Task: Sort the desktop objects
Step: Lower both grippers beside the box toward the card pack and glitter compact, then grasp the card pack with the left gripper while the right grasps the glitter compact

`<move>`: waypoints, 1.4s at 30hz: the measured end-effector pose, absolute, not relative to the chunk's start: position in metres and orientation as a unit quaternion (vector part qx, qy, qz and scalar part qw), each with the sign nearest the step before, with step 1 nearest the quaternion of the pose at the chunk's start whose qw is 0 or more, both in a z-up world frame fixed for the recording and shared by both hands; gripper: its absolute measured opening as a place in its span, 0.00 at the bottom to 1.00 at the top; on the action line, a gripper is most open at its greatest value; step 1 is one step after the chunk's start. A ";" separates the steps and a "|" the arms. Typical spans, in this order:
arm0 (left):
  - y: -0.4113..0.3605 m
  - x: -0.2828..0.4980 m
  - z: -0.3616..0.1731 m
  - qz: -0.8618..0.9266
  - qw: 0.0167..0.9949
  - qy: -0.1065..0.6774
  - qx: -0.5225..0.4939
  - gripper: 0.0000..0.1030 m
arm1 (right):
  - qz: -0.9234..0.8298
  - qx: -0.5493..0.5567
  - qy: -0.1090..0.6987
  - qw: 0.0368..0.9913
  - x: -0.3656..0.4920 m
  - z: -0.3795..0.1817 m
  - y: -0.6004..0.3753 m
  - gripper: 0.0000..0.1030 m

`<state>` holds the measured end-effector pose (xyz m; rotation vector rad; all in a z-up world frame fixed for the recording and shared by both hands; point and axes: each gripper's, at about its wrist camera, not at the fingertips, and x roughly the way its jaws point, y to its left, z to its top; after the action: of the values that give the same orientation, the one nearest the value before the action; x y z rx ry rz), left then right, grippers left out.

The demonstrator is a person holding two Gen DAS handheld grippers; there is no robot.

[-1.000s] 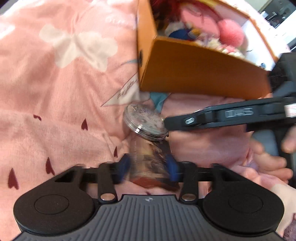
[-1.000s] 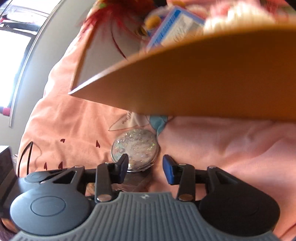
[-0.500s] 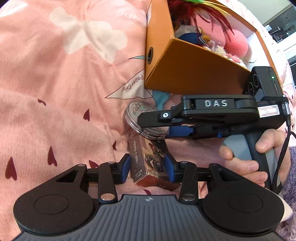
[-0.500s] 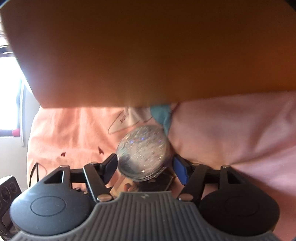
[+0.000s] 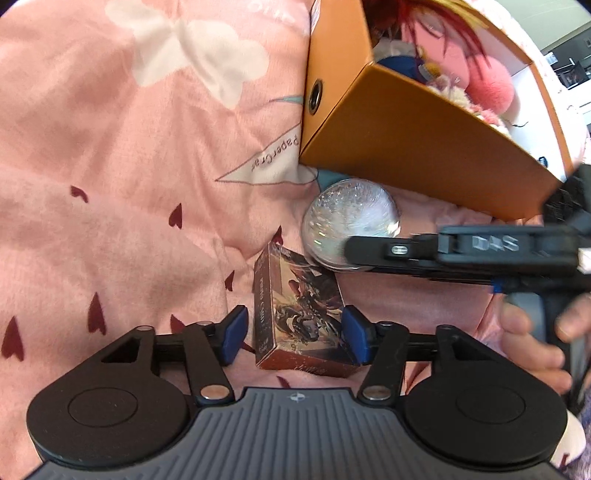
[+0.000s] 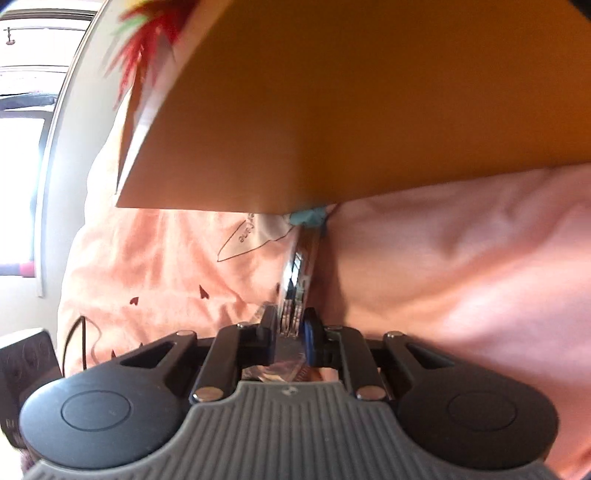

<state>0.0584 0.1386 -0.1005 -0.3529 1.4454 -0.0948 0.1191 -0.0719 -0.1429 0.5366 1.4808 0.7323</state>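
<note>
A round glittery silver compact [image 5: 349, 218] is tipped up on its edge on the pink cloth, just in front of the orange box [image 5: 424, 158]. My right gripper [image 6: 290, 334] is shut on the compact's [image 6: 297, 280] thin edge; in the left wrist view it [image 5: 369, 254] reaches in from the right. A small illustrated card box [image 5: 299, 314] lies on the cloth below the compact. My left gripper [image 5: 293, 334] is open and straddles the card box, with its blue pads close to both sides.
The orange box holds plush toys, a pink ball [image 5: 491, 88] and red feathers [image 5: 439, 22]. Its side wall [image 6: 351, 110] looms directly over the right gripper. Rumpled pink bedding [image 5: 110, 184] with hearts covers the surface. A hand [image 5: 535, 332] holds the right gripper.
The right gripper has closed on the compact and tipped it from lying flat up onto its edge. The left gripper has stayed around the card box, slightly opened.
</note>
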 end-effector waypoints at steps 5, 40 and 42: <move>0.136 0.066 -0.111 -0.043 0.718 0.674 -0.168 0.69 | 0.321 0.158 0.613 0.704 0.111 -0.107 -0.090 0.14; 0.114 0.044 -0.034 -0.062 0.799 0.570 -0.181 0.26 | 0.324 0.062 0.524 0.785 0.096 -0.048 -0.138 0.14; 0.110 0.043 -0.019 -0.074 0.809 0.554 -0.181 0.26 | 0.331 0.067 0.511 0.790 0.093 -0.038 -0.143 0.14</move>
<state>0.0430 0.1096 -0.0188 -0.3865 1.1851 -0.1592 0.0926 -0.1431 -0.0375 0.1432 1.1001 0.7128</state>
